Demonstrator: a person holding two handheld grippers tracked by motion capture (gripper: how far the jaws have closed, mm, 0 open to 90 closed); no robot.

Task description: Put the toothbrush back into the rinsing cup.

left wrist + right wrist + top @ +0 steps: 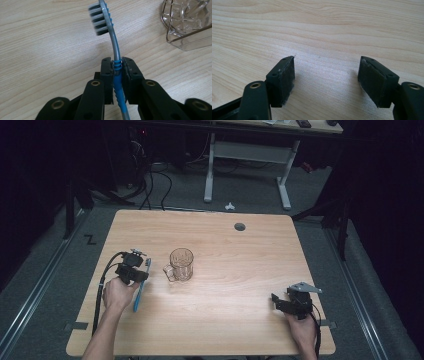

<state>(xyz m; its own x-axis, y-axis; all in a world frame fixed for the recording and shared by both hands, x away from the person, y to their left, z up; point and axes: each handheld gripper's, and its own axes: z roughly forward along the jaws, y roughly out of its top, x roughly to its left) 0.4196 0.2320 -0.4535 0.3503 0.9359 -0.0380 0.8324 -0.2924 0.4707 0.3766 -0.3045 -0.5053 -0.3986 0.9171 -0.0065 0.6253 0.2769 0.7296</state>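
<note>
Pinched tight between the pads of the left gripper (116, 68) is a blue toothbrush (113, 42), caught at the ribbed blue part of its handle. In the left gripper view the grey neck curves up from the jaws to the bristled head, whose bristles face left; the lower handle is cut off by the bottom edge, and part of it is hidden behind the pads. From the high view the left gripper (134, 270) sits near the table's left side with the toothbrush (141, 285) running along its right, head away from the person, tail towards the left hand (117, 293); whether the brush rests on the wood or hangs just above it cannot be told.

Just to the right stands a clear glass mug (181, 264), upright, handle turned towards the gripper, apart from the brush. In the left gripper view the glass mug (186, 23) shows its cut pattern, clipped by the top and right edges.

Well apart, near the table's right front corner, the right gripper (280, 303) is held by the right hand (301, 329). In its own view the right gripper (325, 75) has its jaws spread wide over bare wood.

Beneath everything is a light wooden table (235, 285) with a round cable hole (240, 226) near the far edge. Beyond it the room is dim: grey floor, cables, and the white legs of another desk (247, 165).
</note>
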